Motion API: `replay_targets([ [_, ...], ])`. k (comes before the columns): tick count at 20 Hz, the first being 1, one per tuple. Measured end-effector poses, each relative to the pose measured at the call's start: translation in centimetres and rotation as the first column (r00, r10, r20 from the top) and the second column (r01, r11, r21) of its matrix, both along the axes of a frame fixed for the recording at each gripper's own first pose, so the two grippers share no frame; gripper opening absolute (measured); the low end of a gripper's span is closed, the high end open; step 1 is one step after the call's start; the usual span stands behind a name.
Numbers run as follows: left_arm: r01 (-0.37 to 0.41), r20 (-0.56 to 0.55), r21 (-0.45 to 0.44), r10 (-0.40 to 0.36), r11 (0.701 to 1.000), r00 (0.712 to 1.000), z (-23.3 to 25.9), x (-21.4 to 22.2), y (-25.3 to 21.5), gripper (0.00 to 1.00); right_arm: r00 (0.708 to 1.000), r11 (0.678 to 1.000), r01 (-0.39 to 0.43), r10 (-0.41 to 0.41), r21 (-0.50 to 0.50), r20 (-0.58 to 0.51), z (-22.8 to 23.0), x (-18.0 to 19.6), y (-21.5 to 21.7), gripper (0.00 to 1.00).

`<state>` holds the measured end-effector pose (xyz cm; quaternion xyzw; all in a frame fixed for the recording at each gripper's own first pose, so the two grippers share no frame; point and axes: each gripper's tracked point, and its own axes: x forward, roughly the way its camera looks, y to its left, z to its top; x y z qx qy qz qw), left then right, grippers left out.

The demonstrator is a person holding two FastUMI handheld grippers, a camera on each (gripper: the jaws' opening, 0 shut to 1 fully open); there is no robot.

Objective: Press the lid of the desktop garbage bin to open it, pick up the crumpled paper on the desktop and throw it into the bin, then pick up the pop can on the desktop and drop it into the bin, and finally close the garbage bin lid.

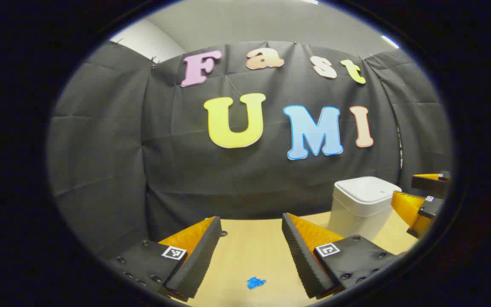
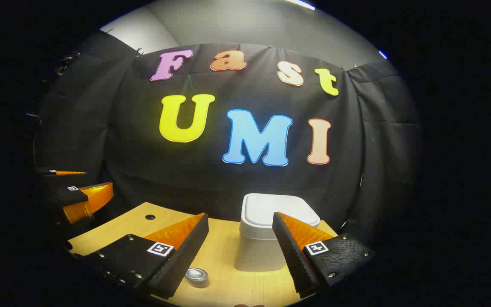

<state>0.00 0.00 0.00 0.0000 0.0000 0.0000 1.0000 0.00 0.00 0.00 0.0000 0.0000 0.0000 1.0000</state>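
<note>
Left gripper (image 1: 252, 249): fingers spread wide with nothing between them, held above the wooden desktop (image 1: 254, 251); seen from the right gripper view it sits at the far left edge (image 2: 84, 187), again with its fingers apart.
Right gripper (image 2: 239, 245): fingers parted and empty, aimed toward the bin; in the left gripper view it appears at the far right edge (image 1: 420, 192), just beside the bin.
Garbage bin (image 2: 271, 238): white, standing on the desktop near the black cloth wall — its lid (image 2: 277, 211) lies flat and shut.
Crumpled paper (image 1: 255, 282): a small blue wad on the desktop, low between the left gripper's fingers, touching neither.
Pop can (image 2: 197, 276): upright on the desktop with its silver top visible, just beside the right gripper's left finger and near the bin.
</note>
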Motion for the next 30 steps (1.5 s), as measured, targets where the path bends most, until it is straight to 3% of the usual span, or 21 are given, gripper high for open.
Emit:
replay_targets([
  [3, -0.008, 0.016, 0.015, 0.008, 1.000, 1.000, 0.3, 0.2, -0.2, 1.00, 1.000, 0.999, 0.024, -0.024, 0.028, 0.015, 0.3, 0.7, -0.7, 1.00],
  [5, -0.002, 0.011, 0.006, 0.002, 1.000, 1.000, 0.2, 0.2, -0.5, 0.95, 0.999, 0.999, 0.029, -0.029, 0.022, 0.021, 0.4, 0.7, -0.7, 0.97],
  [6, -0.001, 0.011, 0.005, 0.001, 1.000, 1.000, 0.2, 0.1, -0.6, 0.85, 0.999, 1.000, 0.021, -0.022, 0.022, 0.023, 0.4, 0.7, -0.5, 0.97],
  [9, 0.011, 0.000, -0.003, -0.011, 1.000, 1.000, -0.1, -0.2, -1.3, 1.00, 1.000, 1.000, 0.007, -0.007, 0.017, 0.023, 0.3, 0.6, -0.4, 0.96],
  [16, 0.012, -0.003, 0.009, -0.012, 1.000, 1.000, -0.4, -0.2, -1.9, 0.97, 1.000, 0.999, 0.006, -0.007, 0.035, 0.021, 0.0, 0.8, -0.9, 0.96],
  [17, 0.012, -0.004, 0.011, -0.012, 1.000, 1.000, -0.5, -0.2, -2.1, 0.96, 1.000, 0.999, 0.006, -0.006, 0.040, 0.022, 0.1, 0.9, -0.9, 1.00],
  [29, 0.021, -0.044, 0.017, -0.020, 1.000, 0.999, -1.9, 0.0, -3.2, 0.95, 1.000, 0.997, -0.004, 0.004, 0.072, 0.005, -0.8, 1.5, -1.1, 0.96],
  [30, 0.022, -0.047, 0.016, -0.021, 1.000, 0.999, -2.0, 0.3, -3.3, 0.95, 1.000, 0.997, -0.003, 0.003, 0.072, 0.005, -0.9, 1.7, -1.1, 1.00],
])
